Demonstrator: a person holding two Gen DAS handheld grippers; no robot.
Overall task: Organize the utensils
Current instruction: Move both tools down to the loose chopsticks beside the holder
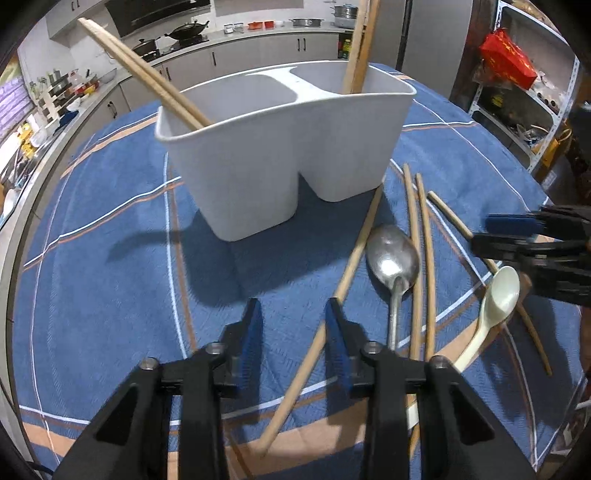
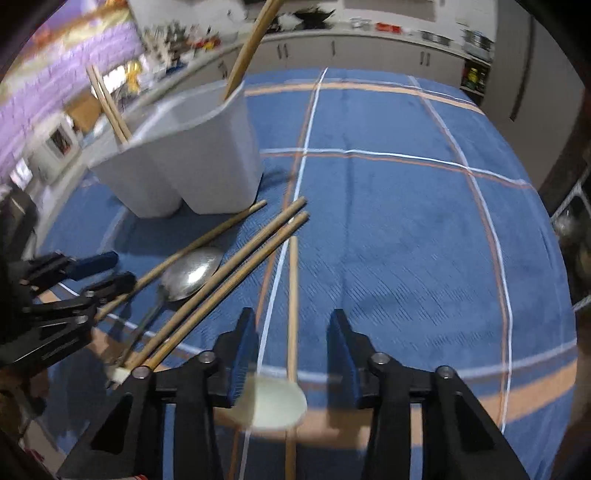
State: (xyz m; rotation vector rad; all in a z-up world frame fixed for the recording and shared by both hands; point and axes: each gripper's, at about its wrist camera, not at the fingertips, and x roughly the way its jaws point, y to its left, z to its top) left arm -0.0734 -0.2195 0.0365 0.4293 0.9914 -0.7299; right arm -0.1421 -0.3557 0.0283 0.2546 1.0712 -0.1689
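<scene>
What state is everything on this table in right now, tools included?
Utensil holder: upright, chopsticks in both compartments.
Metal spoon: lying on the cloth, bowl up.
White spoon: lying on the cloth.
Loose chopsticks: scattered flat.
Left gripper: jaws open, empty.
Right gripper: jaws open, empty.

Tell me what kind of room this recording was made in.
Most likely a home kitchen. A wok sits on a stove against the back wall, steel pots stand on the counter above grey cabinets, and the utensils lie on a table with a blue plaid cloth.
</scene>
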